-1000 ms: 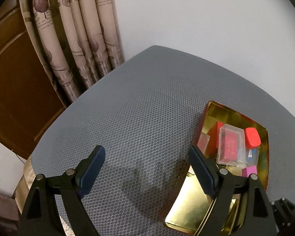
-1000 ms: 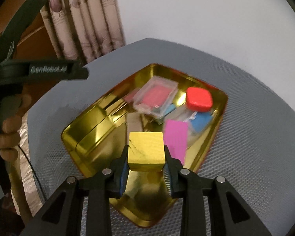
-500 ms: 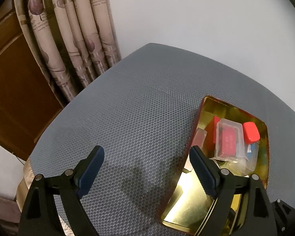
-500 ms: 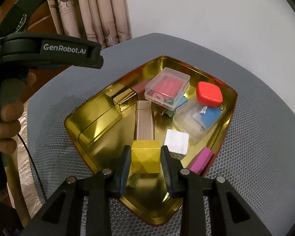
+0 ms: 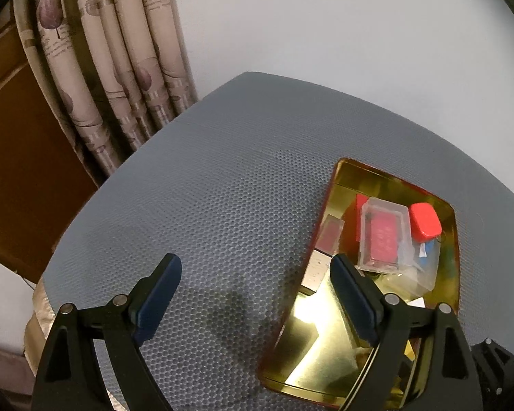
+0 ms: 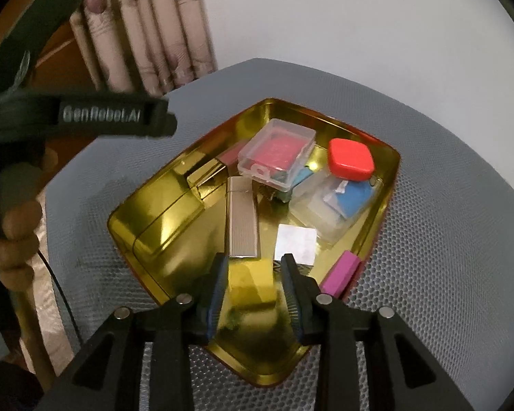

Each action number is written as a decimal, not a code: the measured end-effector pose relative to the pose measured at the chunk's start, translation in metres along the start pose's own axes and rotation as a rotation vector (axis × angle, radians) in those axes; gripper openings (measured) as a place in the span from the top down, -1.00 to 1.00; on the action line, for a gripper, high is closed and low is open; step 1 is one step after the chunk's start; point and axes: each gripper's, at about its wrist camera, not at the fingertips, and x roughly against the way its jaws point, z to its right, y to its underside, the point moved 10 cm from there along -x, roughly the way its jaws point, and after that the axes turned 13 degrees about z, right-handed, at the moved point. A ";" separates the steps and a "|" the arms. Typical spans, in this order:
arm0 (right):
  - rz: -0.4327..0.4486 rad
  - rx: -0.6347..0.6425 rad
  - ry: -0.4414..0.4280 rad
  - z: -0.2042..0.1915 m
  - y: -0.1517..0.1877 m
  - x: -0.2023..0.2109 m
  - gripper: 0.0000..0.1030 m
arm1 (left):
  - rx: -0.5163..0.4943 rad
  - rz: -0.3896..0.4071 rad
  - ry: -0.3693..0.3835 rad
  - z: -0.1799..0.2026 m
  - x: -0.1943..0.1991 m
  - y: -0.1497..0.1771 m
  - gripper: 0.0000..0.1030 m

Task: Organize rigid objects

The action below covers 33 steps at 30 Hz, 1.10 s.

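Gold metal fills the middle of the right wrist view: a shallow gold tin [image 6: 147,219] with a red outer rim sits on a grey honeycomb-textured mat [image 6: 445,274]. The right gripper [image 6: 253,291] reaches over the tin's near corner, and its jaws have just been opening — the yellow block [image 6: 252,281] sits between them on the tin floor, a thin gap showing at each pad, so it looks released rather than clamped.

Other things lie in the tin. A ribbed silver bar [image 6: 241,217] lies just beyond the block, a small white-silver cube [image 6: 295,244] just to the right of it, and a pink block [image 6: 342,271] against the right wall. Farther back a clear case with a red insert [image 6: 277,154] rests on other items, beside a red rounded-square lid [image 6: 351,159] atop a clear box holding something blue [image 6: 354,200].

At the left edge of that view a person's hand [image 6: 15,236] grips the other tool's handle. The left gripper [image 5: 257,294] hangs with jaws spread wide and empty — one finger over bare mat, the other over the tin's left rim.
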 end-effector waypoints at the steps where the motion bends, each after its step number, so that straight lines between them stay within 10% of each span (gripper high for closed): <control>1: 0.006 -0.013 0.007 0.002 -0.002 0.002 0.30 | -0.007 -0.001 0.005 0.002 0.000 0.000 -0.67; 14: 0.035 -0.019 0.134 0.021 -0.006 0.030 -0.16 | -0.087 0.023 0.055 0.020 0.031 0.015 -0.74; 33: 0.007 -0.030 0.170 0.023 0.010 0.038 -0.23 | -0.097 0.001 0.067 0.018 0.036 0.031 -0.75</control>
